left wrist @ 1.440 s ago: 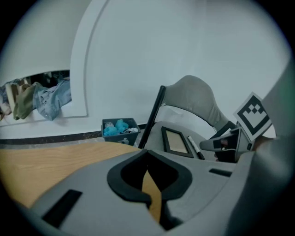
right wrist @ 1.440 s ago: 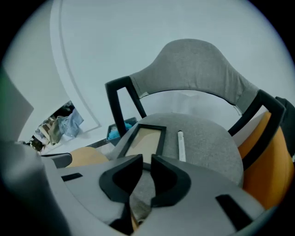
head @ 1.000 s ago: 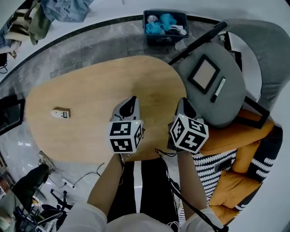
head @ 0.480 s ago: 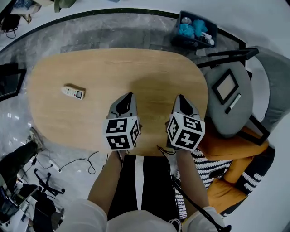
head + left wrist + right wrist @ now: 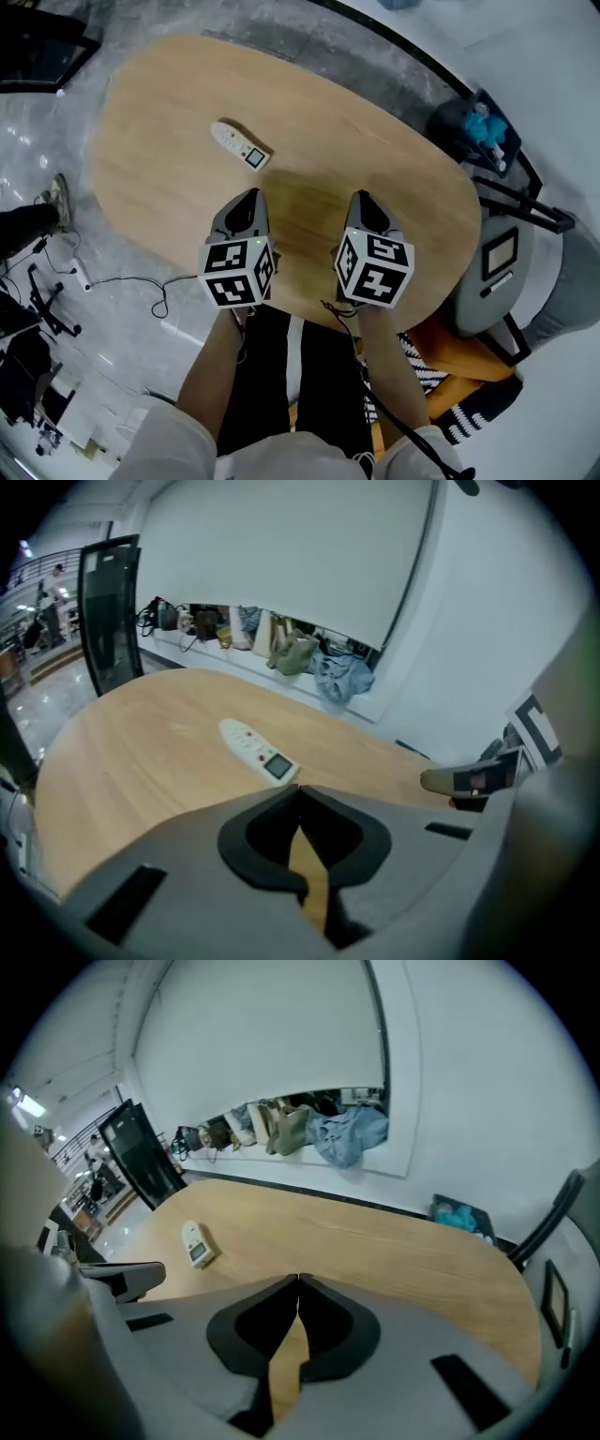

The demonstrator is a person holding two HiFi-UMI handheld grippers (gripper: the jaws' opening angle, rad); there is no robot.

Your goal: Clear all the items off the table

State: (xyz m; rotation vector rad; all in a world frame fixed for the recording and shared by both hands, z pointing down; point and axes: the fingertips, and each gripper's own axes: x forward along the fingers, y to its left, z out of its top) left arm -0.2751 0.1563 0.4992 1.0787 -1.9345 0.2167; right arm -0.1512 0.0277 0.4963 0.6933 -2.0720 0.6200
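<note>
A white remote control (image 5: 241, 146) with a small screen lies alone on the oval wooden table (image 5: 159, 169); it also shows in the left gripper view (image 5: 258, 751) and the right gripper view (image 5: 197, 1243). My left gripper (image 5: 246, 199) hovers over the table's near side, just short of the remote, jaws shut and empty (image 5: 300, 789). My right gripper (image 5: 364, 199) hangs beside it to the right, also shut with nothing held (image 5: 298, 1279).
A dark bin (image 5: 486, 131) with blue items stands on the floor past the table's right end. A grey chair (image 5: 502, 272) bearing a tablet stands at the right, over orange cushions. Cables (image 5: 122, 281) trail on the floor at the left.
The whole view has swung: the table now lies turned, and the remote has come from the far left toward the grippers. Both grippers moved together across the table, still shut.
</note>
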